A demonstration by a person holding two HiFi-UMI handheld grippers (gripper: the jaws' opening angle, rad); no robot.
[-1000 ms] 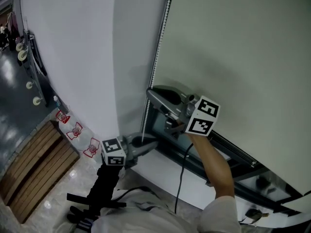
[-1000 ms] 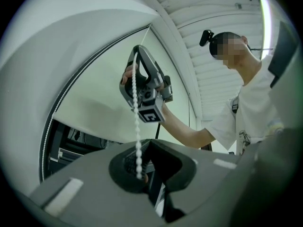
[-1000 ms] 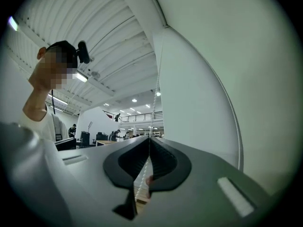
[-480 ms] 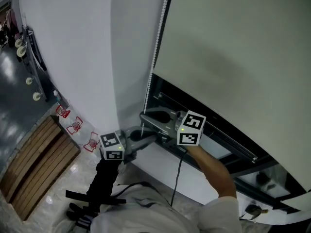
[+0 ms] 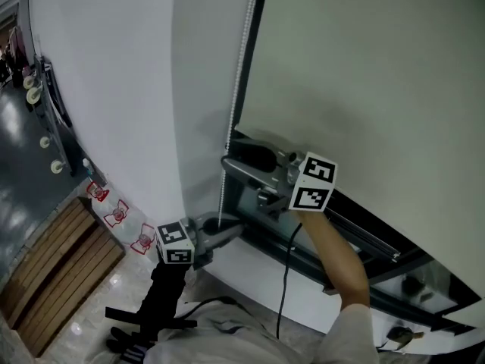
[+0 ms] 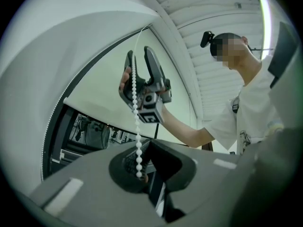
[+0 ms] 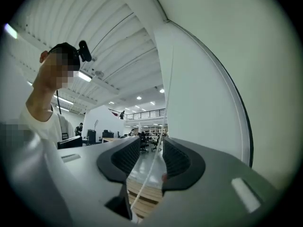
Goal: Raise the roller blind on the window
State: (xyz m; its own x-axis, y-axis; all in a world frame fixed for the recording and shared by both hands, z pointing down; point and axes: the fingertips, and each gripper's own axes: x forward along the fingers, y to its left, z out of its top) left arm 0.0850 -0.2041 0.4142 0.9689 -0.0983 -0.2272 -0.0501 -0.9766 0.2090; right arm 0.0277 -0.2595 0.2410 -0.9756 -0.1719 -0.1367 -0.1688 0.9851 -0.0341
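The grey-green roller blind (image 5: 364, 89) covers most of the window, and a dark strip of glass (image 5: 356, 237) shows under its bottom bar. Down the blind's left edge hangs a white bead chain (image 5: 236, 89). My right gripper (image 5: 227, 152) sits level with the bottom bar. Its jaws are opening, and the chain (image 7: 150, 167) runs loose between them without touching the pads. Lower down, by the sill, my left gripper (image 5: 231, 228) is shut on the chain's lower end (image 6: 138, 145). In the left gripper view, the right gripper (image 6: 139, 63) straddles the chain above.
A white wall (image 5: 129, 89) stands left of the window. The white sill (image 5: 250, 268) lies below the glass. A black cable (image 5: 284, 279) hangs from the right gripper. Far below are wooden boards (image 5: 53, 264) and red-marked items (image 5: 117, 212).
The right gripper went down along the chain, then came back up to the blind's bottom bar, and its jaws have parted. The left gripper has stayed low, holding the chain.
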